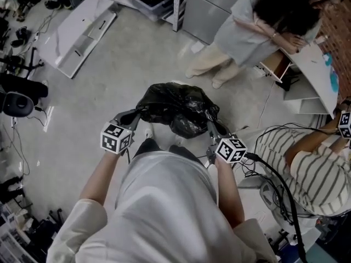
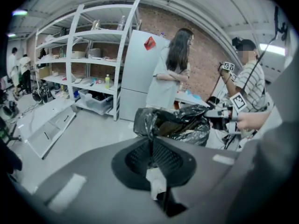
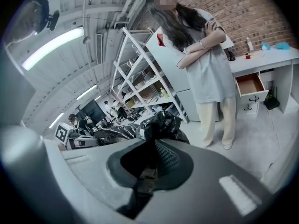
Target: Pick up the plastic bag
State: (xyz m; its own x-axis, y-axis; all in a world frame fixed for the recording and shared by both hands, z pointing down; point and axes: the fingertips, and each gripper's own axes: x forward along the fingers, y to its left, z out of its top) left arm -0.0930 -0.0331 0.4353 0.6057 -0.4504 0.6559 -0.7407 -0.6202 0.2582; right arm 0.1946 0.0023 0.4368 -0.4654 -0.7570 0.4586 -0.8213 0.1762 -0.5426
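Observation:
A black plastic bag [image 1: 178,109] hangs off the floor in front of me, crumpled and half full. My left gripper [image 1: 139,115] is shut on the bag's left rim, my right gripper [image 1: 211,124] shut on its right rim. In the left gripper view the bag [image 2: 180,123] stretches away from the shut jaws, with a strip of black film pinched at my left gripper [image 2: 150,141]. In the right gripper view a bunched fold of the bag [image 3: 161,124] sits just past my right gripper [image 3: 153,143], whose jaws are closed on it.
A person in a light coat [image 1: 247,34] stands close behind the bag. A seated person in a striped shirt [image 1: 307,166] is at the right, with cables [image 1: 277,185] on the floor. White shelving [image 2: 86,64], a grey cabinet [image 2: 140,69] and a panel lying flat [image 1: 79,32] lie farther off.

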